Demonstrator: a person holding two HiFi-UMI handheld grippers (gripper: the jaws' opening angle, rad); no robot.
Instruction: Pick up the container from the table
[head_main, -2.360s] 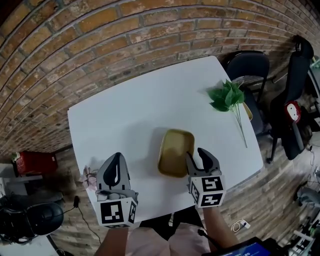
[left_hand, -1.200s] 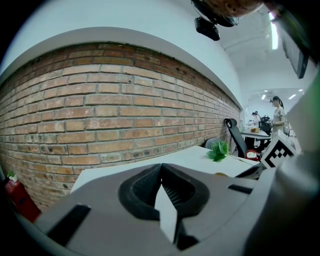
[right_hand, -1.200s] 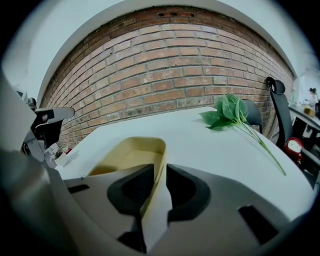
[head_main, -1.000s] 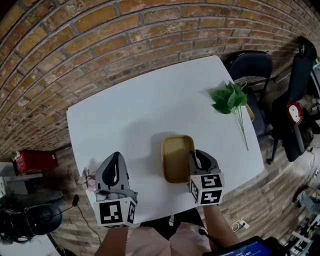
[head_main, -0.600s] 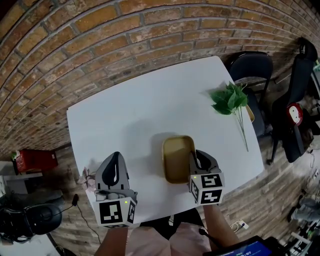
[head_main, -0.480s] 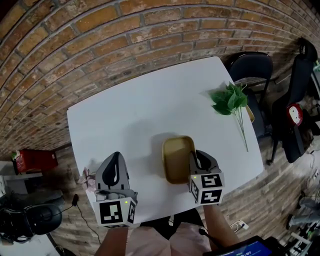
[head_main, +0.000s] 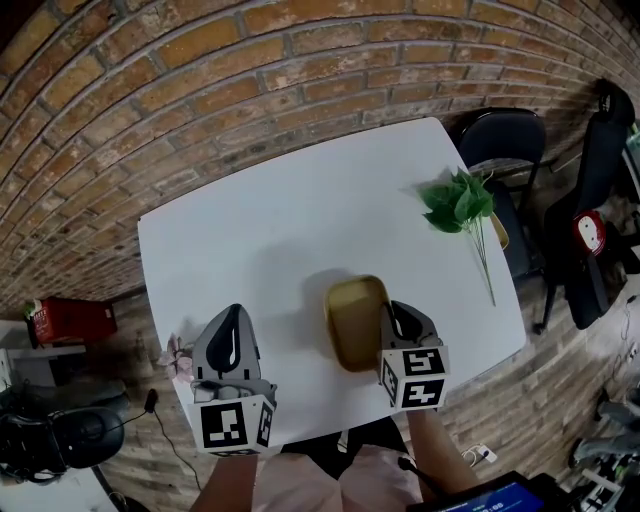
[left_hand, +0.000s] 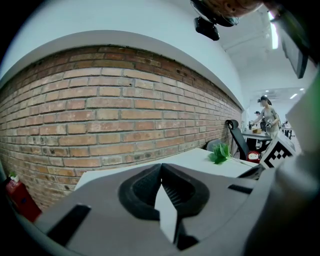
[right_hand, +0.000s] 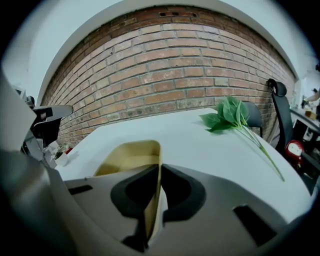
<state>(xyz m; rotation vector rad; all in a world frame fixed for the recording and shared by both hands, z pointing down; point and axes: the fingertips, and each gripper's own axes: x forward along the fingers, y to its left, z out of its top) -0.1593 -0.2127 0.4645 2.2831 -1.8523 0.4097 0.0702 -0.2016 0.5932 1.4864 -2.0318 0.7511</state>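
The container (head_main: 354, 322) is a shallow tan rectangular tray lying on the white table (head_main: 280, 215) near its front edge. My right gripper (head_main: 392, 316) sits at the tray's right side. In the right gripper view its jaws are closing, with the tray's thin right wall (right_hand: 157, 170) pinched between the pads of the right gripper (right_hand: 160, 168). The tray's hollow (right_hand: 129, 155) looks bare. My left gripper (head_main: 233, 318) hovers left of the tray, apart from it. In its own view the left gripper (left_hand: 161, 169) is shut with nothing in it.
A green leafy sprig (head_main: 460, 203) with a long stem lies at the table's right side. A small pinkish object (head_main: 178, 356) sits at the front left edge. A black chair (head_main: 500, 137) stands beyond the right corner; a brick wall runs behind.
The right gripper moved in from the tray's near corner to its right wall, and its jaws narrowed onto that wall. The tray turned slightly straighter. The left gripper stayed put.
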